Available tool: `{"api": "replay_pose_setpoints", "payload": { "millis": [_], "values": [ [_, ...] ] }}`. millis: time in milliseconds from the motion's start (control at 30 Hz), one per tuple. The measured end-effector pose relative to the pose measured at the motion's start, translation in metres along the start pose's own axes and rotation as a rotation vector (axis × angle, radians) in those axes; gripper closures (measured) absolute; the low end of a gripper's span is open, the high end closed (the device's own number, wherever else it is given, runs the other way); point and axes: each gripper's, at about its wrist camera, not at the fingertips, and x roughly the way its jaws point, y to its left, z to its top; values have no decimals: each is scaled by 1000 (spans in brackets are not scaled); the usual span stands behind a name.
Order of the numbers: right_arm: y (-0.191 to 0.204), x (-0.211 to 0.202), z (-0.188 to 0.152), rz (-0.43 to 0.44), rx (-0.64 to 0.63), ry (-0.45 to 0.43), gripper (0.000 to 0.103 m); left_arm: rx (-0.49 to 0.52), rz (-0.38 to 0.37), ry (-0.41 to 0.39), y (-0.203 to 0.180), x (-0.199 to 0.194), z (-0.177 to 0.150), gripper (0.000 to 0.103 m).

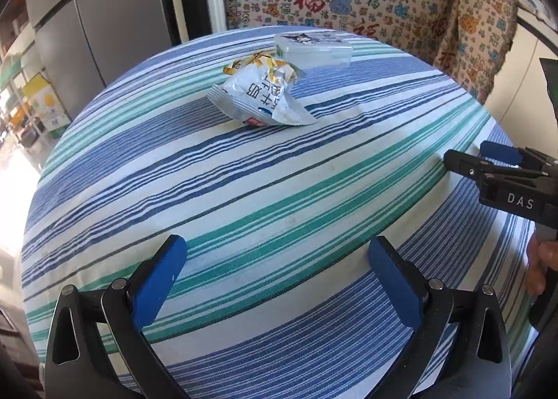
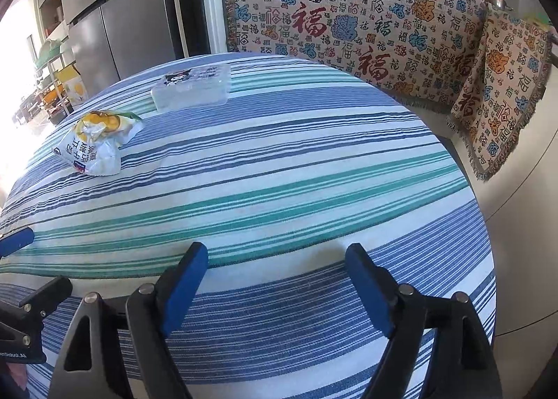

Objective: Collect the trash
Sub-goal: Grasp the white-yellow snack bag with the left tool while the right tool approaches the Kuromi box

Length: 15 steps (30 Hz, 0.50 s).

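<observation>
A crumpled white and yellow snack wrapper [image 1: 259,93] lies on the striped tablecloth [image 1: 244,189] toward the far side; in the right wrist view the wrapper [image 2: 96,142] sits at the far left. My left gripper [image 1: 275,273] hovers over the near part of the table, open wide, with nothing between its blue pads. My right gripper [image 2: 275,280] is also open and empty above the near edge. Its black fingers [image 1: 488,172] show at the right edge of the left wrist view. The wrapper lies well beyond both grippers.
A clear plastic box with a cartoon lid [image 1: 314,48] stands just behind the wrapper, also seen as the box [image 2: 191,88]. A patterned throw [image 2: 348,22] covers the seat behind the round table. A grey fridge [image 1: 97,15] stands at the back left.
</observation>
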Motion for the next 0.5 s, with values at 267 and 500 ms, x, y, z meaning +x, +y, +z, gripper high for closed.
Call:
{"api": "replay_pose_setpoints", "payload": {
  "millis": [267, 500],
  "values": [
    [0, 1, 1, 1, 2, 1, 19, -35, -69, -39, 12, 26, 71, 1],
    [0, 1, 1, 1, 2, 1, 18, -69, -145, -39, 21, 39, 94, 73]
  ]
}}
